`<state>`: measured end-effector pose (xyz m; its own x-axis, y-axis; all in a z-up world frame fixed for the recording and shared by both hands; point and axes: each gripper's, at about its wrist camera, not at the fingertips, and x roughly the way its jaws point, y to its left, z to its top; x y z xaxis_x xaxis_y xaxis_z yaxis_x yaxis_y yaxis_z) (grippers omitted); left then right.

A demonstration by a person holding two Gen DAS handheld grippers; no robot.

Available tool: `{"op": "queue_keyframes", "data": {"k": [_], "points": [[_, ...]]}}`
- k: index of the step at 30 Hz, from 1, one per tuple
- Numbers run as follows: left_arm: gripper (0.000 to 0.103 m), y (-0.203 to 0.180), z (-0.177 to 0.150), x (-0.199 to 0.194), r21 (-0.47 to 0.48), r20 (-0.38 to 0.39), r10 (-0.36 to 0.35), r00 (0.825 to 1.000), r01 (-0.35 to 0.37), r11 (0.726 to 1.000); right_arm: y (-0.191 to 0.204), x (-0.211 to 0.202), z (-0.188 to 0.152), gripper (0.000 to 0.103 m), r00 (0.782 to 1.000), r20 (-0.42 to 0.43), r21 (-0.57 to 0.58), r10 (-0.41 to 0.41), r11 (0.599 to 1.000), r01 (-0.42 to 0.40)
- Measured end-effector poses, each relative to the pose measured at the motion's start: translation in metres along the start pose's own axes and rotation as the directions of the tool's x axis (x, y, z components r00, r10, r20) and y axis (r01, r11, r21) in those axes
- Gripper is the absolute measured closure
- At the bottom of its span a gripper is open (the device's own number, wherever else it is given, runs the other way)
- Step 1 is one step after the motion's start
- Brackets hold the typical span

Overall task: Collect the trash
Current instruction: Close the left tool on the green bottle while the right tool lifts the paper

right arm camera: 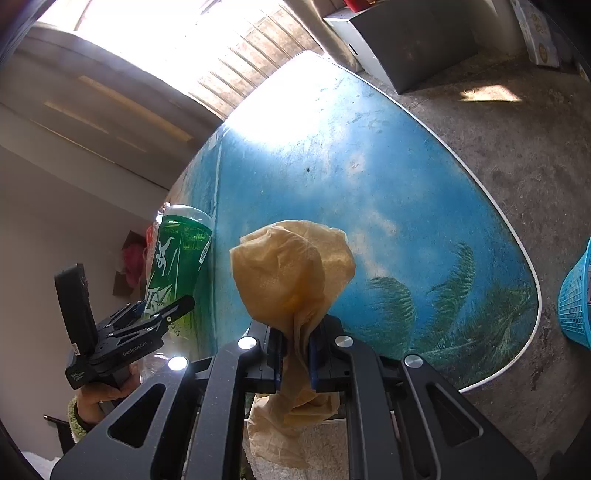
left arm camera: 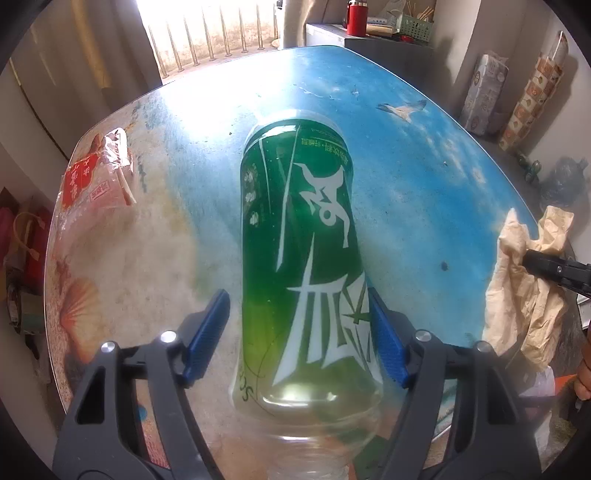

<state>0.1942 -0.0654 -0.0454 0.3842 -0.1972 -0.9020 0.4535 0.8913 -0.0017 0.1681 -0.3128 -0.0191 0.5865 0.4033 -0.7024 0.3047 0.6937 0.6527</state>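
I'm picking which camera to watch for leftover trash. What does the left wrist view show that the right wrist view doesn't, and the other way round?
Only the left wrist view shows the red snack wrapper lying on the table's far left, and a red flask on a cabinet. Only the right wrist view shows the blue basket on the floor. Both show the green bottle between the left gripper's open jaws, the table, and the crumpled paper pinched by the right gripper.

Bottle [left arm camera: 306,266] neck: cut off by left wrist view's lower edge
Blue basket [right arm camera: 578,299]: cropped at right edge
Tissue [right arm camera: 291,273] middle: hidden between right gripper [right arm camera: 295,354] pads
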Motion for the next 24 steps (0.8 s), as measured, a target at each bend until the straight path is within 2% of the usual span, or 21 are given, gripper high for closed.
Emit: {"op": "queue_keyframes", "data": {"k": [2,6,24], "points": [[0.041,-0.003,-0.002,0.001,0.014,-0.003,0.009,1.0,-0.009,1.0,0.0,0.0,0.0,0.092,1.0,-0.001,-0.001,0.003,1.0,-0.003],[0.042,-0.009,-0.003,0.001,0.038,0.004,0.036,0.999,-0.036,0.999,0.001,-0.001,-0.002,0.092,1.0,0.001,-0.006,0.01,1.0,-0.01],[0.042,-0.026,-0.002,-0.029,0.071,0.084,0.047,0.995,-0.053,0.996,0.006,-0.012,-0.005,0.092,0.999,0.025,-0.021,0.036,0.999,-0.036]]}}
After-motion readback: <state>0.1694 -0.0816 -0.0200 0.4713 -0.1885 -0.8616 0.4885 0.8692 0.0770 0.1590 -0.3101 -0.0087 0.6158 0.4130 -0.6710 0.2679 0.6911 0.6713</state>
